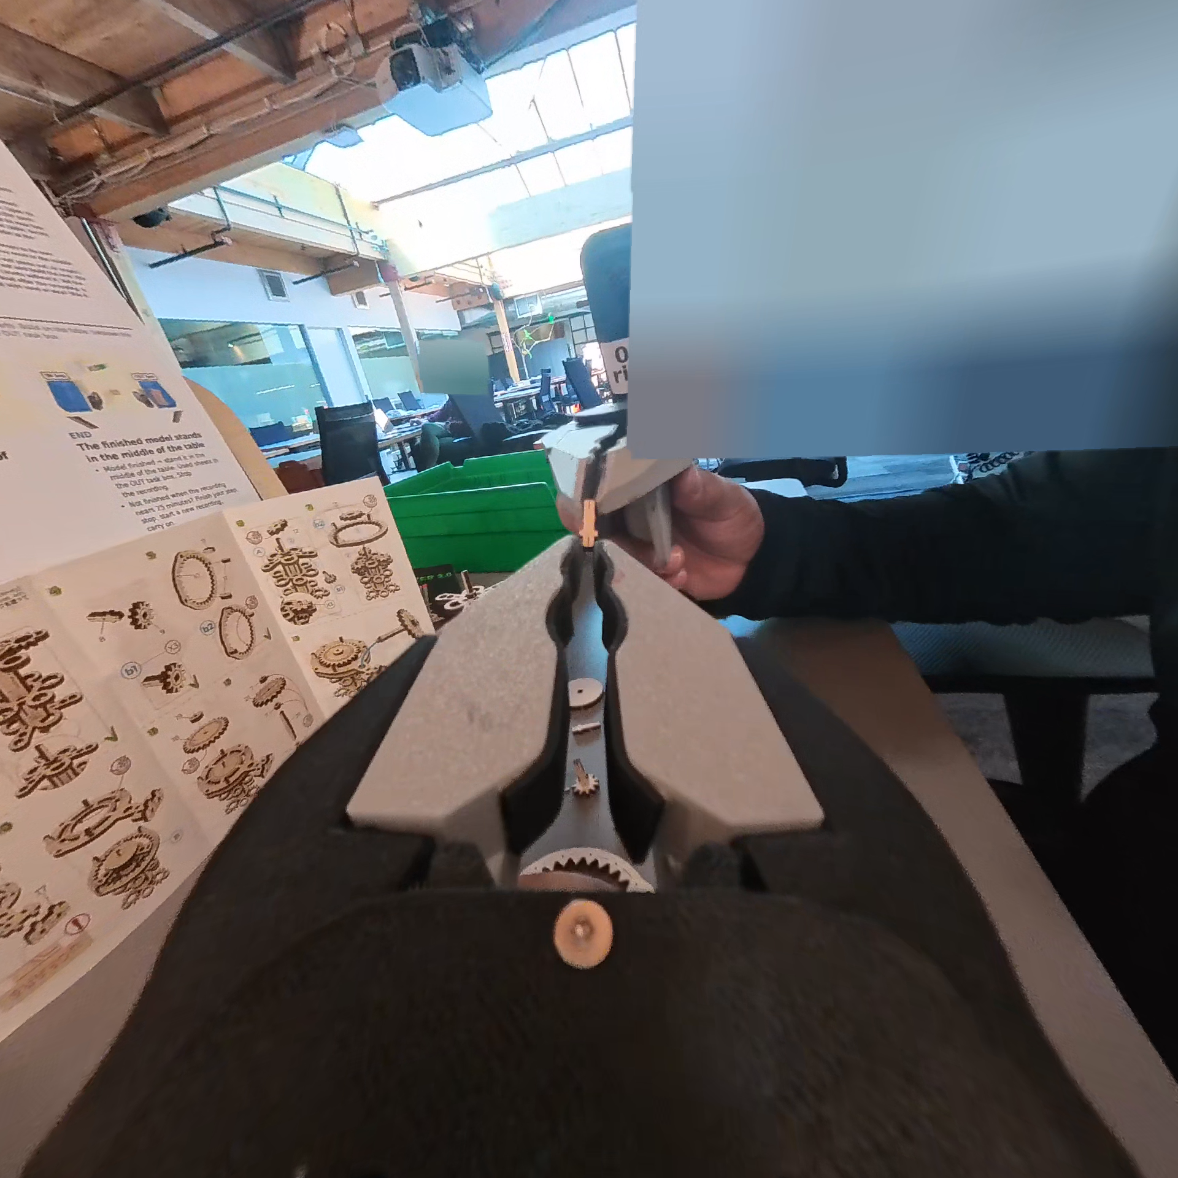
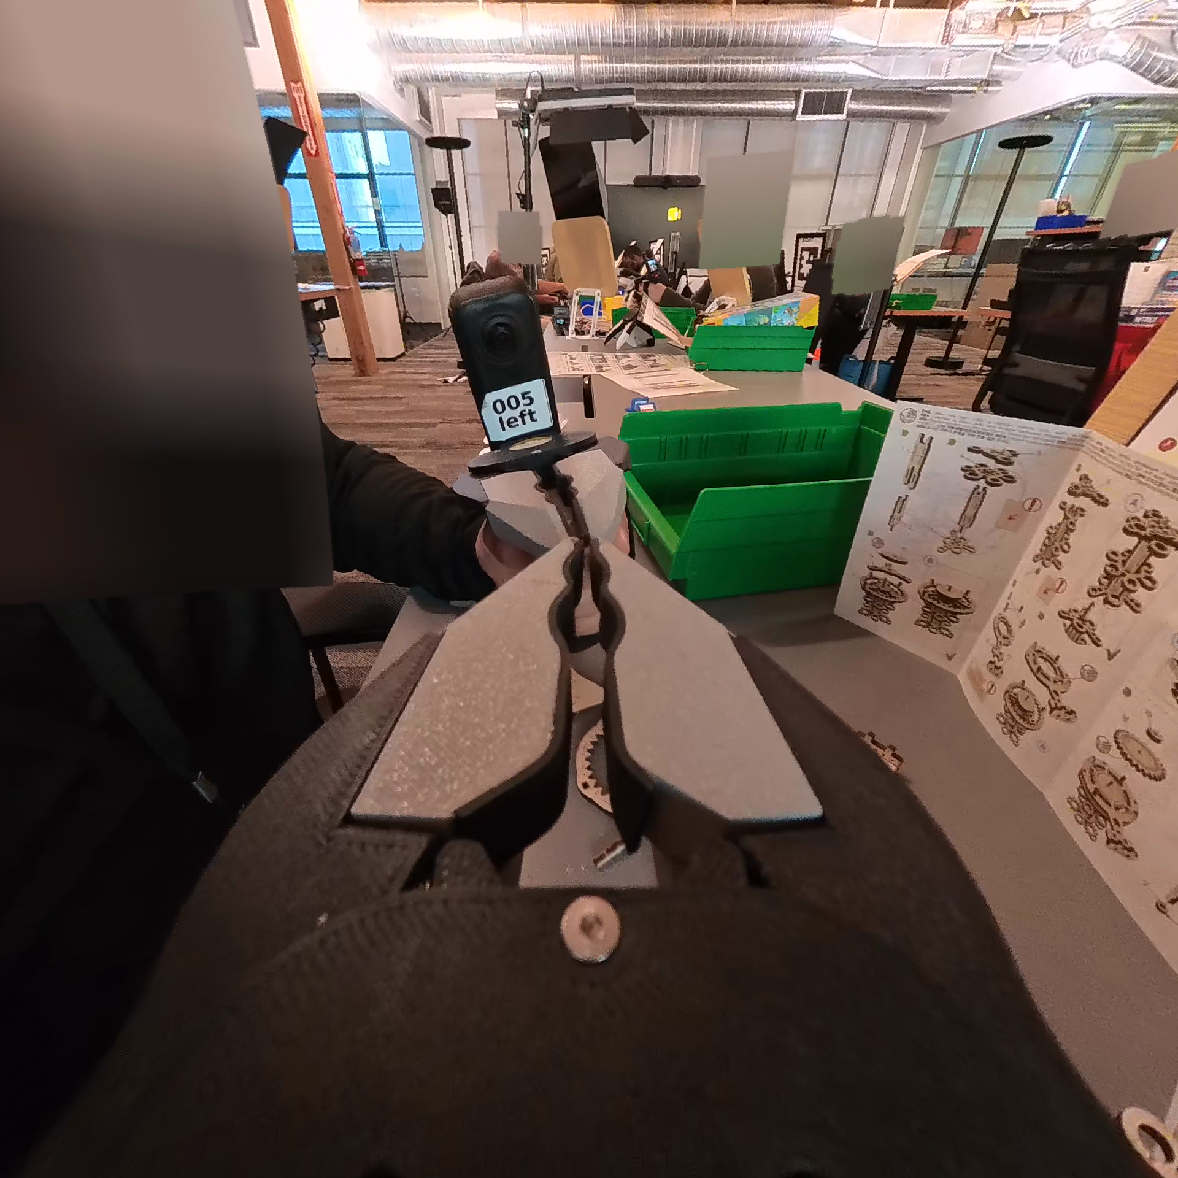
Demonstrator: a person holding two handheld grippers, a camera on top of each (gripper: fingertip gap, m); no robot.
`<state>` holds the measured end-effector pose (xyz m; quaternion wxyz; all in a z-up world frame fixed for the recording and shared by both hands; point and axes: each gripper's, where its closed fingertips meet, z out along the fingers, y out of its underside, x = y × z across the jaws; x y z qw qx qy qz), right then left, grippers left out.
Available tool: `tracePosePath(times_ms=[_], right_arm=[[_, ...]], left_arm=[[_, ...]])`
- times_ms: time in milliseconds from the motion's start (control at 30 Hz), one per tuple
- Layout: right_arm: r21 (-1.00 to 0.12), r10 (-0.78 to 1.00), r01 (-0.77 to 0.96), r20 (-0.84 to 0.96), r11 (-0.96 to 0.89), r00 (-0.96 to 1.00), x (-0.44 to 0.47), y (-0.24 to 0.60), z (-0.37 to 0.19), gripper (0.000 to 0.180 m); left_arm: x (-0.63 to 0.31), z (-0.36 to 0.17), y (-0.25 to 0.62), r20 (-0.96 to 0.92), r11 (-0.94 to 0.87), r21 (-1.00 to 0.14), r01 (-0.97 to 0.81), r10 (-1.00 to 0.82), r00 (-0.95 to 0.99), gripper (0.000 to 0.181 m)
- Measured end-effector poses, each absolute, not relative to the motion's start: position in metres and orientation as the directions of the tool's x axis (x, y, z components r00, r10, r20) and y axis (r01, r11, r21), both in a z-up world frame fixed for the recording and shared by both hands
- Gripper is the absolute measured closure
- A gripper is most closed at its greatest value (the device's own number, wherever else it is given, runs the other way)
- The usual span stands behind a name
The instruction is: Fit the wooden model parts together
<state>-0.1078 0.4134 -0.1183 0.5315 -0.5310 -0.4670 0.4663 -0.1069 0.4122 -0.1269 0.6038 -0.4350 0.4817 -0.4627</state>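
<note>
A small wooden pin [image 1: 588, 521] spans between the two gripper tips above the table. My right gripper [image 1: 591, 494] is shut on its upper end. My left gripper [image 1: 585, 553] is shut, with the pin's lower end between its tips. In the right wrist view my right gripper [image 2: 583, 547] meets the left gripper [image 2: 564, 510] tip to tip, and the pin is nearly hidden. On the table below lie a wooden disc [image 1: 584, 691], a small gear on a shaft [image 1: 583, 783] and a toothed ring [image 1: 586, 868], which also shows in the right wrist view [image 2: 589, 762].
A folded assembly sheet [image 1: 191, 637] stands at the left, also in the right wrist view [image 2: 1020, 605]. Green bins [image 1: 472, 510] [image 2: 752, 503] stand behind the grippers. A hand [image 1: 707, 535] holds the right gripper. A loose wooden part [image 2: 883, 751] lies on the grey table [image 2: 828, 701]. Both grippers' tips are close together, under 4 cm apart.
</note>
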Motion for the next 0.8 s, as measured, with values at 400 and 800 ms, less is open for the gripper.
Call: tracePosePath(times_ms=[400,800], right_arm=[[-1.000,0.993,0.004,-0.017,-0.017,0.115,-0.109,0.414,-0.122,0.174],[-0.999,0.994,0.039,-0.025,-0.029,0.103,-0.114,0.413,-0.131,0.180]], left_arm=[[-0.107,-0.125,0.411,-0.157,0.171,-0.974,0.146,-0.982,0.103,0.181],[-0.104,-0.130,0.413,-0.121,0.131,-0.985,0.115,-0.988,0.094,0.181]])
